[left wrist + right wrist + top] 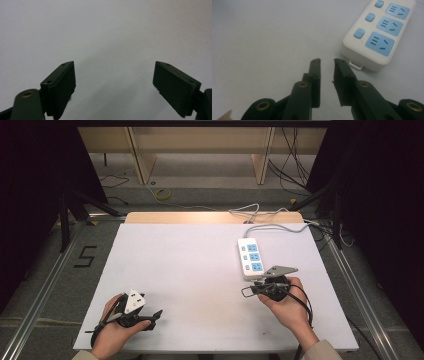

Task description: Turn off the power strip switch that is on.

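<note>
- While my left hand (116, 327) rests at the near left corner of the white table (190, 270), it holds the left gripper (156, 315) low over the bare surface, its grey three-cornered plate (135, 300) facing up.
- From the left gripper view, my two black jaws stand wide apart with nothing between them, only plain white tabletop (105, 37) beyond.
- Over at the near right, my right hand (287, 307) holds the right gripper (246, 291), which points to the left across the table, its own grey plate (281, 269) on top and a black cable (305, 302) looping by my wrist.
- From the right gripper view, those jaws are nearly together, a narrow gap left between the pads (315, 75), and they pinch nothing.
- Just beyond the right gripper lies a white power strip (250, 256) with three blue sockets and three small blue switches; in the right gripper view the power strip (377, 32) sits just ahead and to the right of the jaw tips, close but apart from them.
- Farther off, the strip's grey cord (280, 226) runs off the far edge of the table.
- Beyond the table, the grey floor (200, 195) carries loose cables and a black numeral five (86, 256) at the left.
</note>
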A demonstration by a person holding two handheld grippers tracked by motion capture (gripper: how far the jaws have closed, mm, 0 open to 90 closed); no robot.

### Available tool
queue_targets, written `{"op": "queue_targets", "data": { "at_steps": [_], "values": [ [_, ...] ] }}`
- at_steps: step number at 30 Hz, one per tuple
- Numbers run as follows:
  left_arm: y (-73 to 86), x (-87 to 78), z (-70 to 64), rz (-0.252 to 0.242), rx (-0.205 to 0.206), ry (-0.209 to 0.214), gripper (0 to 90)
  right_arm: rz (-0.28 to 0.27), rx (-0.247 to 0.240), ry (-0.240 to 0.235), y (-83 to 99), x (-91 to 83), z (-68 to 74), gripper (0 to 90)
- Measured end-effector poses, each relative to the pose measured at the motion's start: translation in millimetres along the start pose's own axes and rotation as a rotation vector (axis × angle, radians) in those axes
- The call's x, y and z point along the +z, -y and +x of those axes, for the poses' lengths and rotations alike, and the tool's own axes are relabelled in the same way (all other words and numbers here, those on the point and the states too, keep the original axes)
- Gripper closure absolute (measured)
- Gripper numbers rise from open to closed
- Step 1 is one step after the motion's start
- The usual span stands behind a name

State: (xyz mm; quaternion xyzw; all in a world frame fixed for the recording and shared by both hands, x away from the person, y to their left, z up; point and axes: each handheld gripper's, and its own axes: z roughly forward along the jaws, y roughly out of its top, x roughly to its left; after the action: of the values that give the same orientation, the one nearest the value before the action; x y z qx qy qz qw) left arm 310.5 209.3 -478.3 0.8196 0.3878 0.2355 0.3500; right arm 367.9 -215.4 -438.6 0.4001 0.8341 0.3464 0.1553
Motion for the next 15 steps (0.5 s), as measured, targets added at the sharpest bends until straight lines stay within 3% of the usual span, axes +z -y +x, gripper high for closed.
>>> {"op": "queue_targets", "data": {
  "at_steps": [15],
  "values": [
    [0.1, 0.1, 1.0, 0.003, -0.002, 0.002, 18.1, -0.036, 0.001, -0.024, 21.0, -7.0, 6.8, 66.0]
  ]
}}
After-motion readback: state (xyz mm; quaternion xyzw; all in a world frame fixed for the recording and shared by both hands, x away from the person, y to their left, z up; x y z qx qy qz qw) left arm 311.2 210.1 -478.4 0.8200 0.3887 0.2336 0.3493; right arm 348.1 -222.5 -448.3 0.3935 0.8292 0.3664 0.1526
